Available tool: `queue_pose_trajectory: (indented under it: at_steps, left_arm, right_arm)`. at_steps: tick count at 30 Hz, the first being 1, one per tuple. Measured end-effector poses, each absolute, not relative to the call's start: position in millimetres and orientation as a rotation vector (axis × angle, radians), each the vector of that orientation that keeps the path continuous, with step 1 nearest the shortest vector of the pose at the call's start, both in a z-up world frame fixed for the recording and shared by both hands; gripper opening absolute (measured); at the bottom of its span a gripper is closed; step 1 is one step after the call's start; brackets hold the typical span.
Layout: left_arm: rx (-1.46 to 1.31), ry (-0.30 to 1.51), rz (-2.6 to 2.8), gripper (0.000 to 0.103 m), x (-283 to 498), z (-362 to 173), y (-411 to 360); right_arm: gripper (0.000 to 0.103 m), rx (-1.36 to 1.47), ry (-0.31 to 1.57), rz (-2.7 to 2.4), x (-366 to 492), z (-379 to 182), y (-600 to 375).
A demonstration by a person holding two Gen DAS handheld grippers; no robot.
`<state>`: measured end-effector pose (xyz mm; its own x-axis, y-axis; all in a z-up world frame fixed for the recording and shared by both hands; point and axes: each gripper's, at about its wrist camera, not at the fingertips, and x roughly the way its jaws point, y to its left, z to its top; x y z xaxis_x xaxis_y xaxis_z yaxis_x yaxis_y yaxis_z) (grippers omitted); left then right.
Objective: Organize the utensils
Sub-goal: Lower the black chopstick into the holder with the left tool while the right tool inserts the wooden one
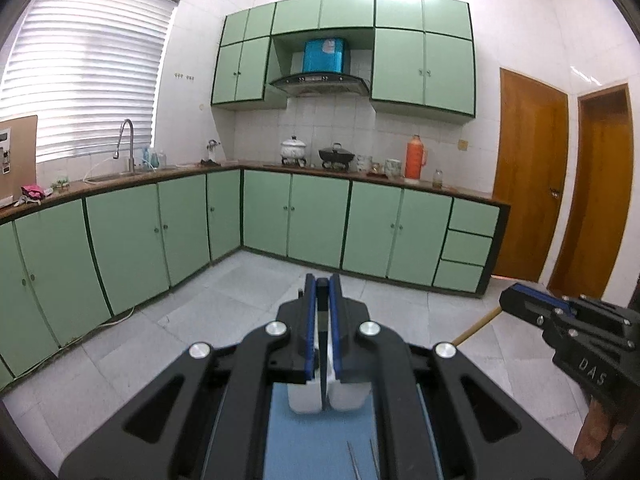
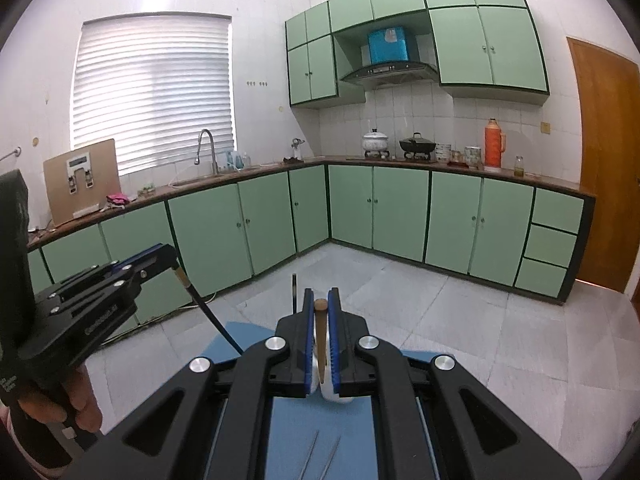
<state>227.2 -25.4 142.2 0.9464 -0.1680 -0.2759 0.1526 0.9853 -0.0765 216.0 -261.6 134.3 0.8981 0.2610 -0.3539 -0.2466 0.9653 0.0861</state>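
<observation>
My left gripper [image 1: 322,284] is shut on a dark chopstick [image 1: 321,320] that hangs down between the blue pads toward a white holder [image 1: 308,400] on a blue mat [image 1: 316,448]. It also shows in the right wrist view [image 2: 170,256], with the dark chopstick [image 2: 214,316] slanting down. My right gripper [image 2: 320,300] is shut on a wooden chopstick [image 2: 320,336] above the white holder [image 2: 332,394]. It shows in the left wrist view [image 1: 508,298] with the wooden chopstick [image 1: 476,326]. Thin metal utensil tips [image 2: 326,456] lie on the mat.
Green kitchen cabinets [image 1: 316,216] and a countertop with a sink [image 1: 116,176], pots [image 1: 294,150] and an orange thermos [image 1: 415,158] stand across a tiled floor [image 1: 224,304]. Wooden doors [image 1: 528,176] are at the right. Another dark stick [image 2: 294,292] stands upright beyond the right gripper.
</observation>
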Motion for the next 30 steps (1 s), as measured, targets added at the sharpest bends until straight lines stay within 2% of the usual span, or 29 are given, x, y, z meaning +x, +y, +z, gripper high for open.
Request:
queue_pose_trajectory:
  at_steps: [10,30]
  left_arm:
    - [-0.044,0.251,-0.131,0.006,287,148,-33]
    - [-0.021,0.404,-0.094,0.006,367,51,-26]
  right_arm:
    - [0.007,0.041,0.392,0.237,285,125,-261]
    - [0.007,0.03,0.544,0.236,371,38,-239]
